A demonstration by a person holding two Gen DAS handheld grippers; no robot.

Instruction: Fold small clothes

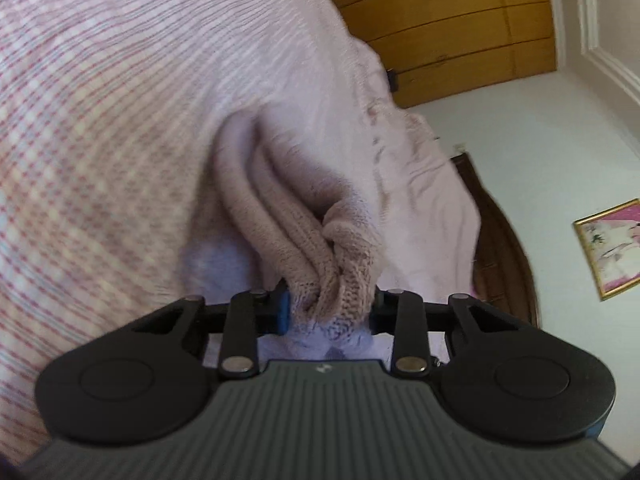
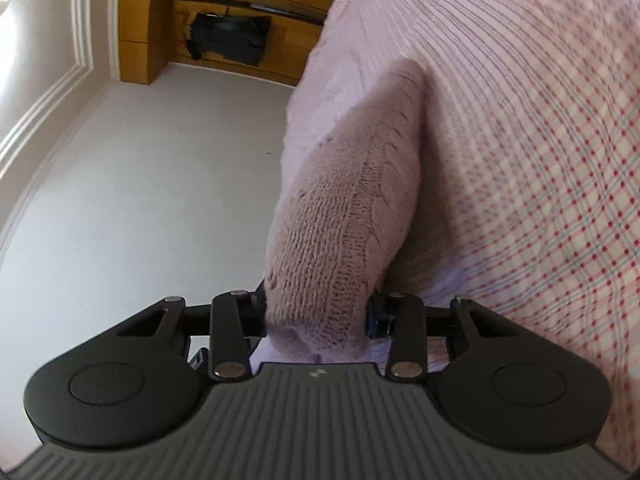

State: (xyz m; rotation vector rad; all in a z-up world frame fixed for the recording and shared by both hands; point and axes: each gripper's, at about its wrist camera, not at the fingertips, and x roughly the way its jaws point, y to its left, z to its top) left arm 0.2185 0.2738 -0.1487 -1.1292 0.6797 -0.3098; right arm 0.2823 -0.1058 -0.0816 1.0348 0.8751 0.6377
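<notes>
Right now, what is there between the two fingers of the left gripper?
Bunched folds of the pink knit garment fill the gap between the fingers of the left gripper, and the pads press on them. The left wrist view shows this.

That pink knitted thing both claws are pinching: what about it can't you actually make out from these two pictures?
- What garment it is: in both views the pink knit shows only as bunched folds.
- Its far end: motion blur in the left wrist view; its own bulk hides it in the right.
- Where the left gripper and right gripper pinch: knit wraps the pads.
- What lies under it: checked sheet covered there.
</notes>
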